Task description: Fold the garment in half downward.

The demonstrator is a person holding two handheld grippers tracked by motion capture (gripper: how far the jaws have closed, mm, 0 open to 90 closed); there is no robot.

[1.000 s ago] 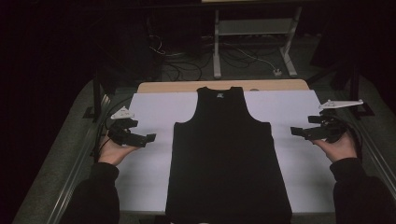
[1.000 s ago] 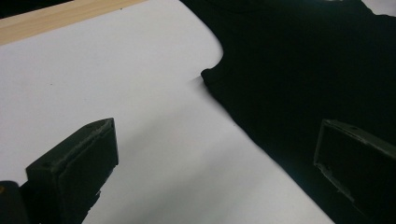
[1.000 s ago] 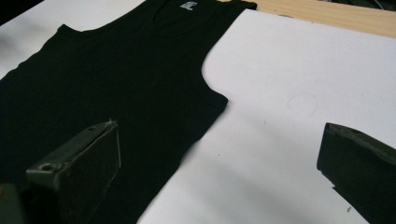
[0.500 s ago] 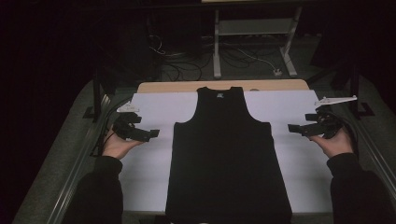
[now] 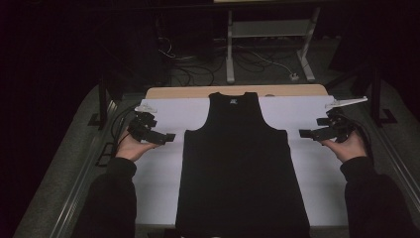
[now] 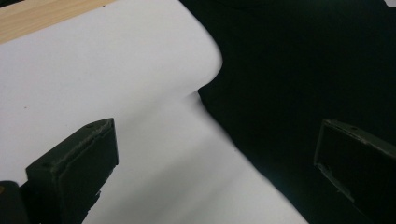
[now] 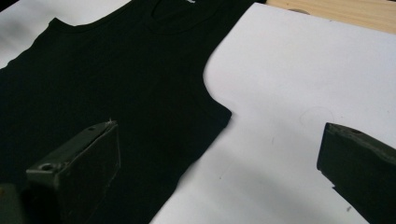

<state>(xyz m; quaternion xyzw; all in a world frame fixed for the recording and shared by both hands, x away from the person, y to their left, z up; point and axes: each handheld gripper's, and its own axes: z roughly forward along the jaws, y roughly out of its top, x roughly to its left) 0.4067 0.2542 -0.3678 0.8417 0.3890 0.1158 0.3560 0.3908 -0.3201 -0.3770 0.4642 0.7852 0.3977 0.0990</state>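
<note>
A black tank top [image 5: 242,168] lies flat, neck far, mid-worktop on the white sheet [image 5: 317,168], so both empty, wide-open tongs, left [image 5: 168,138] and right [image 5: 304,133], flank its armholes, seemingly ready to pinch each side

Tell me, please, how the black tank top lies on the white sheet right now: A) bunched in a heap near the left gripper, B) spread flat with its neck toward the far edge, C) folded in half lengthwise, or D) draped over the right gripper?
B: the black tank top lies spread flat on the white sheet, neck toward the far edge, with the open left gripper and open right gripper at its sides.
</note>
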